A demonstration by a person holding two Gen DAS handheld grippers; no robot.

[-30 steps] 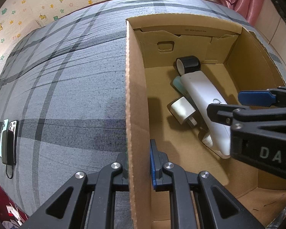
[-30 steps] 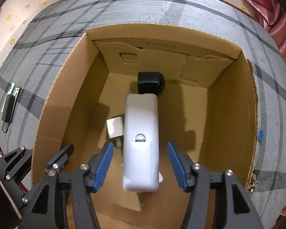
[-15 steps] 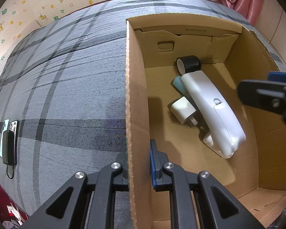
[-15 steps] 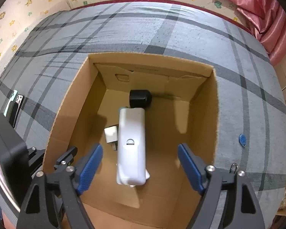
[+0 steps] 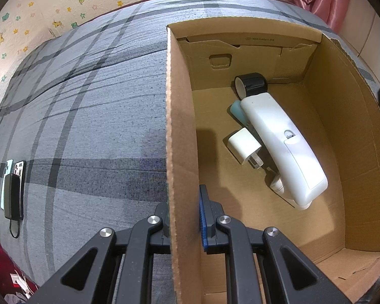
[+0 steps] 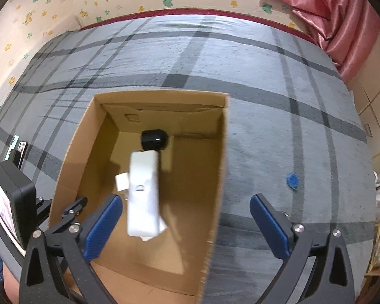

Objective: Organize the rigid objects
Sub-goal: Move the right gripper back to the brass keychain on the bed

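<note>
An open cardboard box (image 5: 181,131) stands on the grey plaid bed. My left gripper (image 5: 185,217) is shut on the box's left wall near its front. Inside lie a long white device (image 5: 283,144), a white charger plug (image 5: 244,145), a black cylinder (image 5: 252,84) and a teal item (image 5: 236,111) partly under the white device. In the right wrist view the box (image 6: 220,177) sits below, with the white device (image 6: 143,192) and black cylinder (image 6: 154,139) in it. My right gripper (image 6: 185,225) is wide open and empty, raised above the box's right wall.
Two phones with a black power bank (image 5: 12,187) lie at the bed's left edge; they also show in the right wrist view (image 6: 17,149). A small blue disc (image 6: 292,179) lies on the bed right of the box. Pink curtain (image 6: 337,20) hangs at the far right.
My right gripper has opened wider, risen out of the box and shifted right, leaving the white device lying inside. My left gripper has kept its hold on the box wall.
</note>
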